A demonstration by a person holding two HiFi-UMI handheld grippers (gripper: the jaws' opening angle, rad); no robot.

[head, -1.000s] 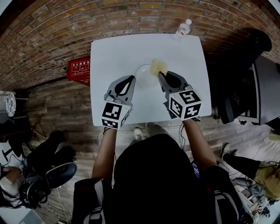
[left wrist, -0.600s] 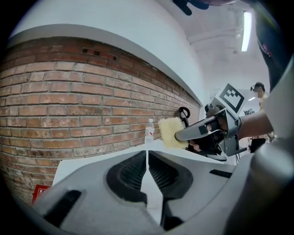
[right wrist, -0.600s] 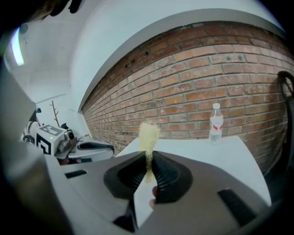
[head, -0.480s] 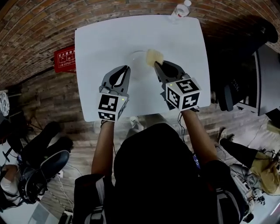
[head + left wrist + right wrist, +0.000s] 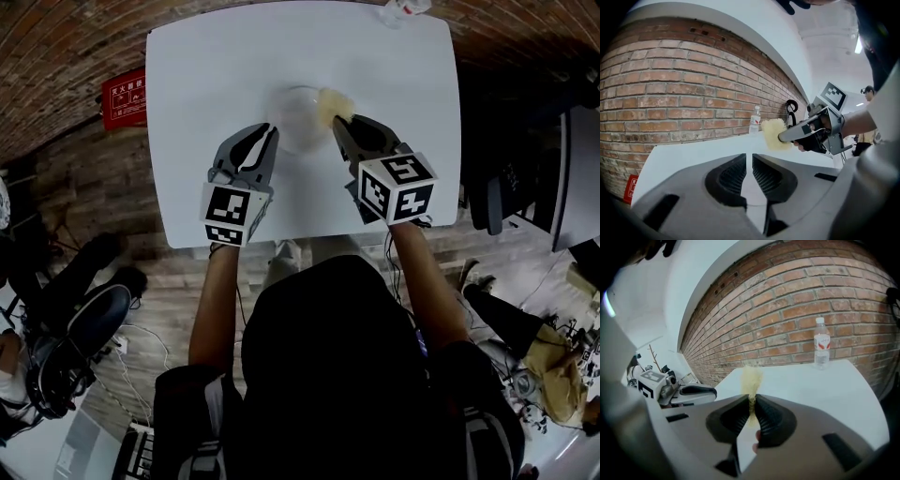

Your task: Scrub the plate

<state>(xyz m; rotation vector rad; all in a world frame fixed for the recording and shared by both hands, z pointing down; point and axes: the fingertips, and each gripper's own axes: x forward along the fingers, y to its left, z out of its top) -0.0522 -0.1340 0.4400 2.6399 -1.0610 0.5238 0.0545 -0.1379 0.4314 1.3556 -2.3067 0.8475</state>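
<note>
A pale round plate [image 5: 298,117] lies on the white table [image 5: 206,84], hard to tell from the tabletop. My right gripper [image 5: 338,122] is shut on a yellow sponge [image 5: 333,103], which hangs over the plate's right rim. In the right gripper view the sponge [image 5: 751,377] sticks up out of the closed jaws [image 5: 752,400]. My left gripper [image 5: 271,131] is shut and empty, with its tip at the plate's near left edge. In the left gripper view, its jaws [image 5: 749,157] meet with nothing between them. The sponge [image 5: 774,134] and right gripper [image 5: 811,133] are ahead on the right.
A water bottle [image 5: 405,7] stands at the table's far right edge, by the brick wall [image 5: 825,301]; the bottle [image 5: 821,350] also shows in the right gripper view. A red sign [image 5: 124,97] lies on the floor left of the table. Chairs and clutter surround the table.
Both grippers have come down closer to the tabletop, side by side. The sponge has stayed in the right jaws, over the plate's right rim. The left jaws stayed shut.
</note>
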